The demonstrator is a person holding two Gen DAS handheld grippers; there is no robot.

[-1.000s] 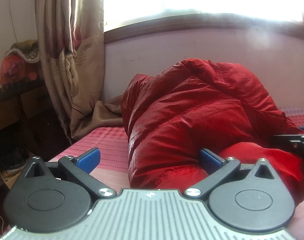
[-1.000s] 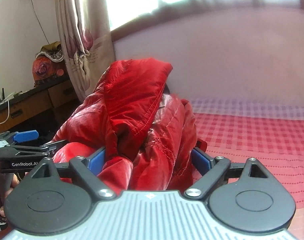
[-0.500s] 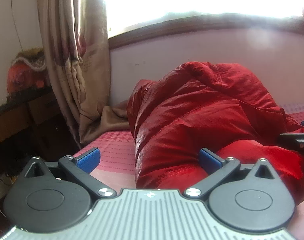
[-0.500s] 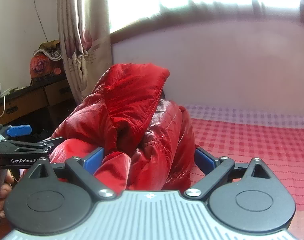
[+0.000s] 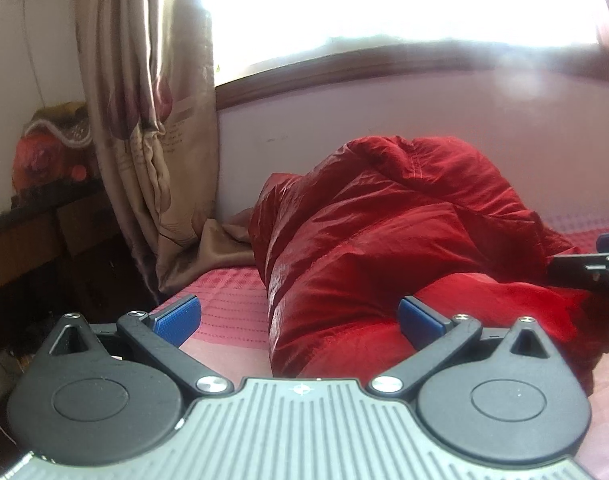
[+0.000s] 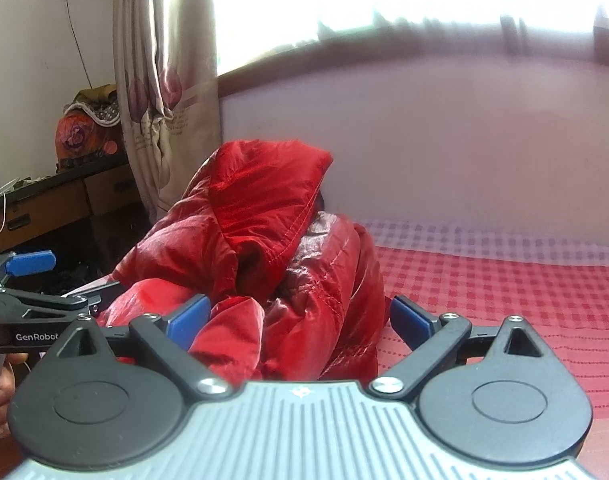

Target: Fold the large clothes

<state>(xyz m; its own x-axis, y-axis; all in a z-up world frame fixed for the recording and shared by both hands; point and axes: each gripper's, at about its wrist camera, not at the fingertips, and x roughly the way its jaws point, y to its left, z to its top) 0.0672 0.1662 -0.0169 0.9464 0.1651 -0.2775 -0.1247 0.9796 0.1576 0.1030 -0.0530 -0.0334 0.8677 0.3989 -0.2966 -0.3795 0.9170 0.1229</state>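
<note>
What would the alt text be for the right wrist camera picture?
A bunched red jacket lies on a bed with a red checked sheet, between the wide-open blue-tipped fingers of the right gripper. The left gripper shows at the left edge, with a curtain and bright window behind.

The red jacket [image 6: 272,264] hides the bed behind it, and glare washes out the window [image 5: 384,0].

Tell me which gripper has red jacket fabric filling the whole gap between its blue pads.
The right gripper: the puffy red jacket spans from pad to pad. The left gripper has jacket only toward its right pad, with pink checked bedsheet showing by the left one.
</note>
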